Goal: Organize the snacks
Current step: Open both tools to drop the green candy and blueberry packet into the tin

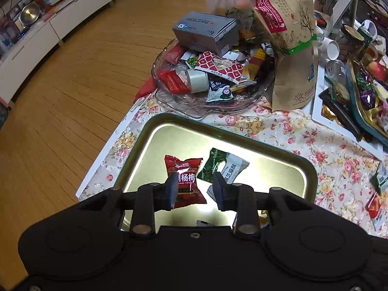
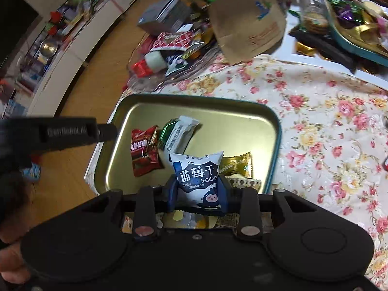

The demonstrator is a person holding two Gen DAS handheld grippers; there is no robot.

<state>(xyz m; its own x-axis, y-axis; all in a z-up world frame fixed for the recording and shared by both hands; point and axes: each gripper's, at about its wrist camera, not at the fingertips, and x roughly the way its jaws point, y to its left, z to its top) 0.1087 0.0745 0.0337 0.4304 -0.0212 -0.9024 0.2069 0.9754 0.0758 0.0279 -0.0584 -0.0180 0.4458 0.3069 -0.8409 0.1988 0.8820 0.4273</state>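
Floral table [image 2: 315, 126]: my right hand-held gripper [image 2: 197, 189] grips blueberry pack [image 2: 197, 174] over tin [image 2: 276, 131]; next, release at 12 o'clock. Left hand-held gripper [image 1: 194, 189] hangs released.

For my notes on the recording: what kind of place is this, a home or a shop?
Probably a home living room: a floral tablecloth, wood floor, a low white cabinet with clutter.
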